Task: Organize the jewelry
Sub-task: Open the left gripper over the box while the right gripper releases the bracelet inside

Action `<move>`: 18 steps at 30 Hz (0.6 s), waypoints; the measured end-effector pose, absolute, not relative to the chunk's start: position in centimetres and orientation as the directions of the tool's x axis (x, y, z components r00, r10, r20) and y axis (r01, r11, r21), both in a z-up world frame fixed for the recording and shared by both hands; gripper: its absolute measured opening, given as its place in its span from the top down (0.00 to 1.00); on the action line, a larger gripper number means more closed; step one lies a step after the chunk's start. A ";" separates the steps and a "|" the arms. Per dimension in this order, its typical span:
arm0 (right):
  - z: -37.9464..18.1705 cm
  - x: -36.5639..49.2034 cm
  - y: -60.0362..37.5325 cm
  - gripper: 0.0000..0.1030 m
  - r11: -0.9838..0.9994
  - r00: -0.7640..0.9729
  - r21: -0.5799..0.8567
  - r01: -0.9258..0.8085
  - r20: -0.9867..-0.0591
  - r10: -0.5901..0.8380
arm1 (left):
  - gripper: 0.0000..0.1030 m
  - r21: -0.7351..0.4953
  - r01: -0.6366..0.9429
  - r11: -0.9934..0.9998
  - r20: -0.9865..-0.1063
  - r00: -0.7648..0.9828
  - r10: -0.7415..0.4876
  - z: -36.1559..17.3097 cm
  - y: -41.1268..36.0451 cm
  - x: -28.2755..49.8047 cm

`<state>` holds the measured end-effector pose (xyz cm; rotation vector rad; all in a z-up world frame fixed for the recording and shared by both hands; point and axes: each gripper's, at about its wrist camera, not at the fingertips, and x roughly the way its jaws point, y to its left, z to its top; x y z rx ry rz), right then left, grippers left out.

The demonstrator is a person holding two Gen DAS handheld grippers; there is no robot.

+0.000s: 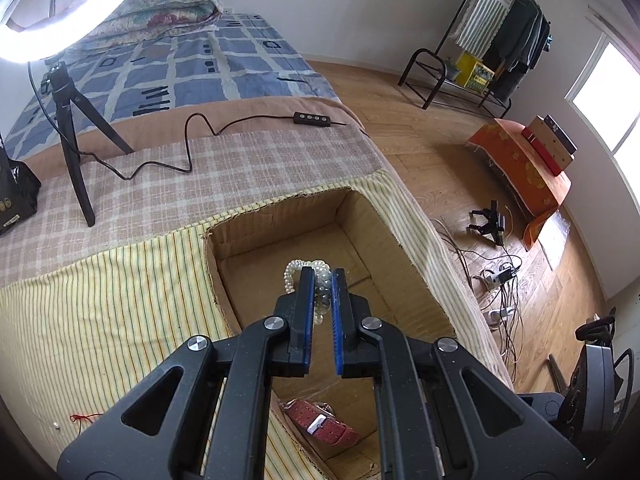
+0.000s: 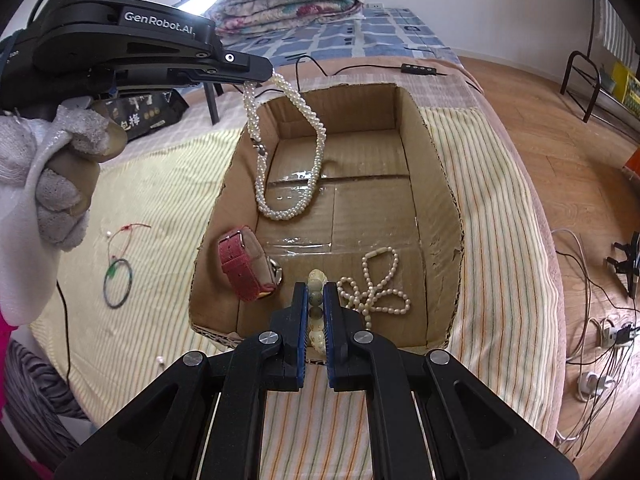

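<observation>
The bed (image 2: 492,184) carries an open cardboard box (image 2: 440,184) just ahead of both pairs of jaws. The left gripper (image 1: 322,276) has its jaws clamped on a woven pearl necklace (image 2: 288,148); only the right wrist view shows its loop hanging down into the box. The right gripper (image 2: 315,292) has its jaws clamped on a beaded bracelet (image 2: 316,276) over the box's near end. Left of those jaws lies a pink watch (image 2: 244,268), to the right a small pearl strand (image 2: 376,284). A gloved hand (image 2: 52,184) shows only there
</observation>
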<state>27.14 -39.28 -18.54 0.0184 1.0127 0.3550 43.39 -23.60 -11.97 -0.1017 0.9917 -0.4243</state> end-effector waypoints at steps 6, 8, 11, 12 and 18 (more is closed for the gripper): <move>-18.4 27.2 -39.2 0.91 0.948 0.490 0.160 -0.275 -0.825 0.281 | 0.94 -0.263 0.303 0.916 -0.787 0.482 -0.385 -11.7 -23.4 43.1; -18.2 27.2 -39.3 0.72 0.951 0.497 0.156 -0.266 -0.823 0.274 | 0.94 -0.257 0.305 0.917 -0.788 0.482 -0.382 -11.5 -23.4 43.0; -17.9 27.1 -39.3 0.64 0.953 0.513 0.155 -0.260 -0.814 0.272 | 0.94 -0.245 0.309 0.919 -0.786 0.491 -0.375 -11.2 -23.1 42.7; -17.7 27.0 -39.3 0.64 0.953 0.514 0.156 -0.260 -0.813 0.273 | 0.94 -0.241 0.309 0.920 -0.787 0.493 -0.372 -11.2 -23.0 42.6; -17.0 26.7 -39.0 0.64 0.955 0.526 0.153 -0.253 -0.807 0.268 | 0.94 -0.230 0.303 0.925 -0.786 0.503 -0.360 -10.6 -21.8 41.9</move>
